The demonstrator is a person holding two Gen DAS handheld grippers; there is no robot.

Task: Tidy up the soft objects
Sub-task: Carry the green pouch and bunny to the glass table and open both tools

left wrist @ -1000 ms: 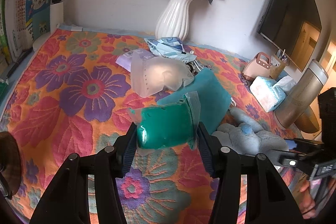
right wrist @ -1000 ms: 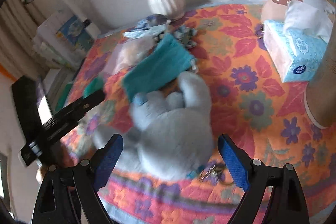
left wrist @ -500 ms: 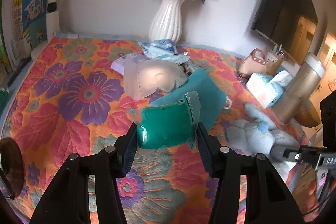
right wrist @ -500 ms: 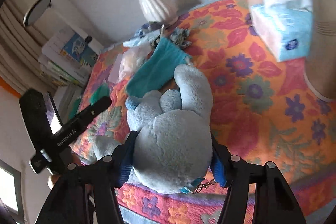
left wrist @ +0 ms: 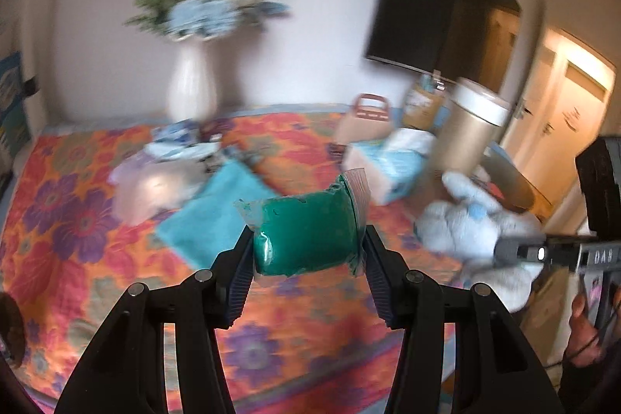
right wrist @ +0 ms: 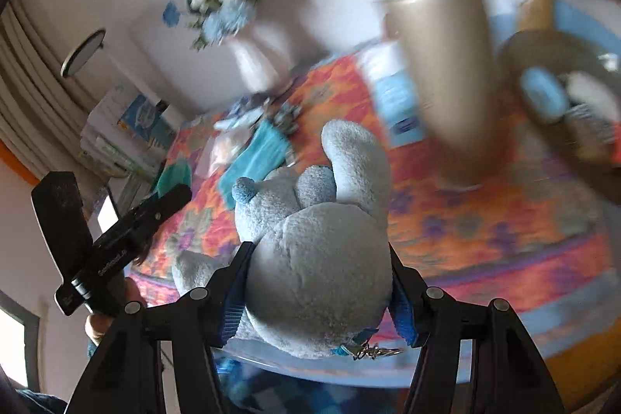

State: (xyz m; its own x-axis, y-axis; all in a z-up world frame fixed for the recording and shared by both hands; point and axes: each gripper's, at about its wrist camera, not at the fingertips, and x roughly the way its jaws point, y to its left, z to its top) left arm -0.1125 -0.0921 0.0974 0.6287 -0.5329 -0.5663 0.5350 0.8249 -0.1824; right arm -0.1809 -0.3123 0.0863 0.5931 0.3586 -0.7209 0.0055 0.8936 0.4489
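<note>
Left wrist view: the left claw (left wrist: 306,251) grips a green wrapped soft pack (left wrist: 306,235), raised above the floral-covered desk (left wrist: 77,239). The right claw (right wrist: 316,282) is clamped on a grey plush toy (right wrist: 322,258), also lifted. A teal cloth (left wrist: 217,212) lies on the desk; behind it, blurred, apparently a clear bag (left wrist: 155,185).

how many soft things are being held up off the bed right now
2. A green wrapped pack is clamped in the left tool; a grey-blue plush toy is clamped in the right tool. Other soft things lie on the floral bedspread, blurred.
</note>
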